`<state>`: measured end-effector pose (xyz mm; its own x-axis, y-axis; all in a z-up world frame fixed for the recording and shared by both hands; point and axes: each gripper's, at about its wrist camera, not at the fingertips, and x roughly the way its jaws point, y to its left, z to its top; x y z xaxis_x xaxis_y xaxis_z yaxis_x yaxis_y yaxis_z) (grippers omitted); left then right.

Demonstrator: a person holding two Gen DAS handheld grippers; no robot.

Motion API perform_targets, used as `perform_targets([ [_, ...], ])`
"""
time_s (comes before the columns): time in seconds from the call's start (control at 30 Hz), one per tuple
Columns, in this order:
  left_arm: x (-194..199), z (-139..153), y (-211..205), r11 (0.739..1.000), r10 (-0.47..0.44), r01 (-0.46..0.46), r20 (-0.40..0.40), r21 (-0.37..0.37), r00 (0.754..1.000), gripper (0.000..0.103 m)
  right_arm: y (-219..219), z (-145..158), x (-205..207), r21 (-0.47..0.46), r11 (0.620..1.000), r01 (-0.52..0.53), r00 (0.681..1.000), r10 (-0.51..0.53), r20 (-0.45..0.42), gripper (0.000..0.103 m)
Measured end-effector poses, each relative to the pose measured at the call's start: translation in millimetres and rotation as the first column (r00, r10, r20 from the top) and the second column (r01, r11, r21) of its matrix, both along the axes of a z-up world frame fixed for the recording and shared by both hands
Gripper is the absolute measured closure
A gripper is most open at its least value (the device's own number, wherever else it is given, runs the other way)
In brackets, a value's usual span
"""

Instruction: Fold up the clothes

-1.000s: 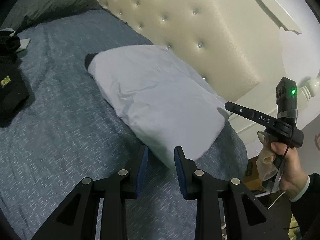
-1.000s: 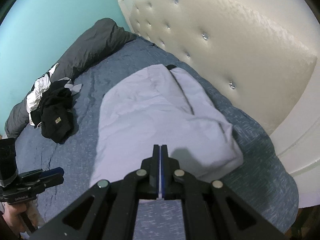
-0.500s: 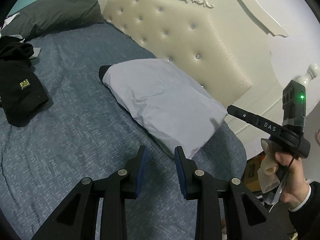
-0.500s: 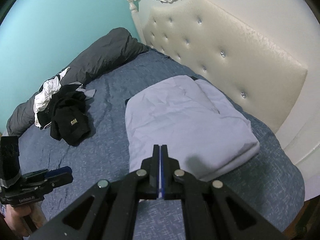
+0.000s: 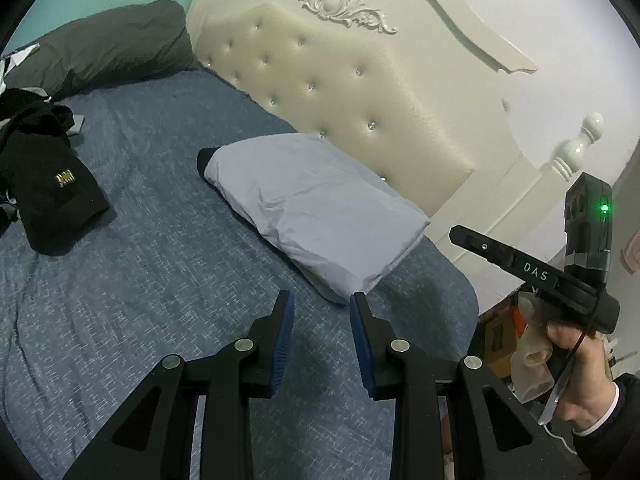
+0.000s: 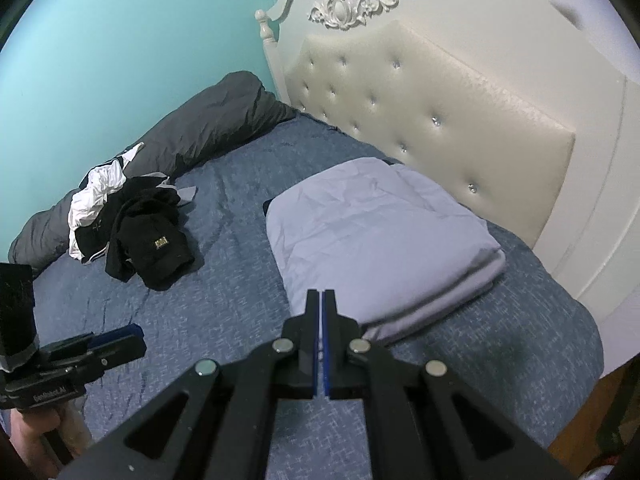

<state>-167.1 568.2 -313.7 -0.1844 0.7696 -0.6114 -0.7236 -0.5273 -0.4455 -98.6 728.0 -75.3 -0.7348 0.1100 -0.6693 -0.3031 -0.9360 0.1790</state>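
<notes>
A: The folded pale shirt (image 6: 372,232) lies on the bed (image 6: 240,308) by the headboard; black clothes (image 6: 148,236) heap further left.
B: Soft, light, floppy; pinch a hem. Left claw (image 5: 322,308) open, empty; right claw (image 6: 320,300) closed, empty.

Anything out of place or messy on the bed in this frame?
Yes. A heap of black clothes with a white garment lies crumpled and unfolded near the dark grey bedding by the wall. The light blue garment beside the headboard is folded, with a dark corner poking out at its far edge.
</notes>
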Motion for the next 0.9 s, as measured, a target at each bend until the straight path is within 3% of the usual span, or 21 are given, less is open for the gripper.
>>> perform_targets([
  [0.2, 19.9, 13.6, -27.1, 1.000, 0.010, -0.010, -0.045, 0.018, 0.999, 0.071, -22.7, 7.4, 23.2, 0.010, 1.000, 0.006, 1.000, -0.006, -0.030, 0.103],
  [0.43, 56.3, 40.3, -57.4, 0.999, 0.027, -0.024, -0.087, 0.040, 0.996, 0.063, -63.5, 29.5, 61.3, 0.049, 0.999, -0.021, 0.998, 0.024, -0.064, 0.102],
  [0.9, 114.1, 71.7, -98.9, 0.999, 0.042, -0.038, -0.154, 0.024, 0.987, 0.056, -99.8, 54.7, 133.1, 0.016, 1.000, 0.020, 0.997, -0.018, -0.076, 0.096],
])
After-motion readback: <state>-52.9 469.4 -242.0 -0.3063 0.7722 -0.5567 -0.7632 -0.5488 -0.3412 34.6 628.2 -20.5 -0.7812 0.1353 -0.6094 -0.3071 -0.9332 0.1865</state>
